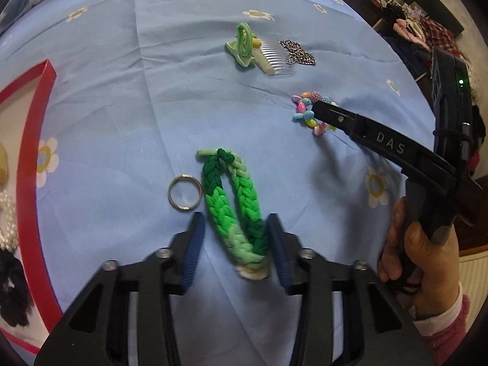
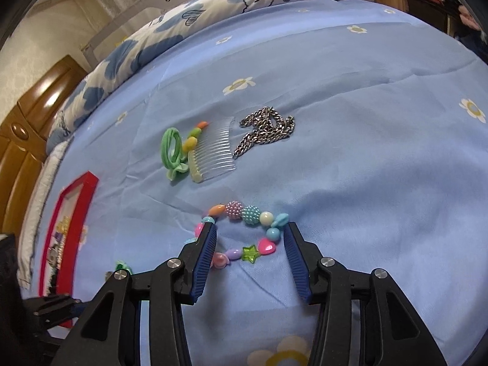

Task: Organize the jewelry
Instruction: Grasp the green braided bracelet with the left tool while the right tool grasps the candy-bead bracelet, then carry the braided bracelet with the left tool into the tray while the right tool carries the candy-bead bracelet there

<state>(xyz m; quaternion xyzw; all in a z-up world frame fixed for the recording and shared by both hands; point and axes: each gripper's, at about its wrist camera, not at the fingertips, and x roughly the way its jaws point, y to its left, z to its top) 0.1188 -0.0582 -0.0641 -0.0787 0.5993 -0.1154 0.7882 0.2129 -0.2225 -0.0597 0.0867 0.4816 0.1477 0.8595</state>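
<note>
A green braided bracelet (image 1: 235, 207) lies on the blue bedsheet (image 1: 122, 106), and its near end sits between the pads of my left gripper (image 1: 235, 218). The right pad is close against the braid and the left pad stands clear of it, so the jaws are open. A small metal ring (image 1: 184, 194) lies just left of the bracelet. My right gripper (image 2: 250, 227) is open, down over a bracelet of coloured beads (image 2: 244, 213). Its left finger covers some beads. From the left wrist view, one of its fingers (image 1: 335, 119) reaches onto the bead bracelet (image 1: 305, 113).
A red-rimmed tray (image 1: 30, 152) holding pearls and a black item lies at the left, also seen as the tray (image 2: 88, 195). Farther back lie a green hair tie (image 2: 172, 149), a clear comb (image 2: 213, 149) and a metal chain (image 2: 265, 131). A person's hand (image 1: 427, 259) holds the right gripper.
</note>
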